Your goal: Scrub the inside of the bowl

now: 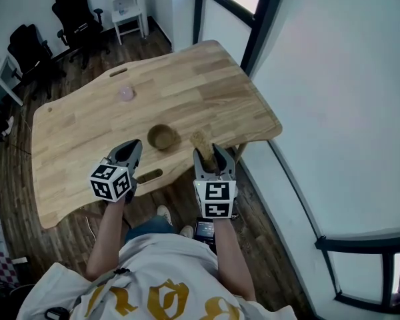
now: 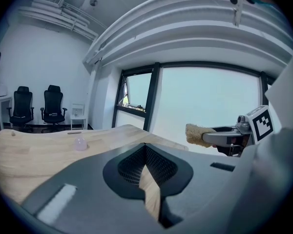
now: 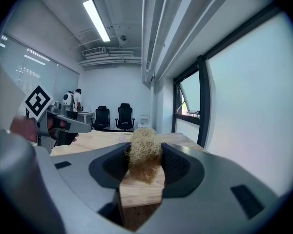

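- The bowl point(image 1: 162, 137) is brown and stands upright on the wooden table point(image 1: 207, 85), close to the table's near edge and empty.
- The left gripper point(image 1: 129, 151) is just near-left of the bowl. Its own view shows its jaws pressed together point(image 2: 145, 152) with nothing between them.
- The right gripper point(image 1: 211, 155) is to the right of the bowl. Its jaws are clamped on a straw-coloured fibrous scrubber point(image 3: 144, 154), which sticks out past the tips.
- In the head view the scrubber point(image 1: 202, 141) is just right of the bowl, outside it and not touching the rim.
- A small pale pink object point(image 1: 126, 93) lies farther off on the table, well apart from the bowl.
- Two black office chairs point(image 1: 77, 11) stand on the dark wooden floor beyond the table's far left side.
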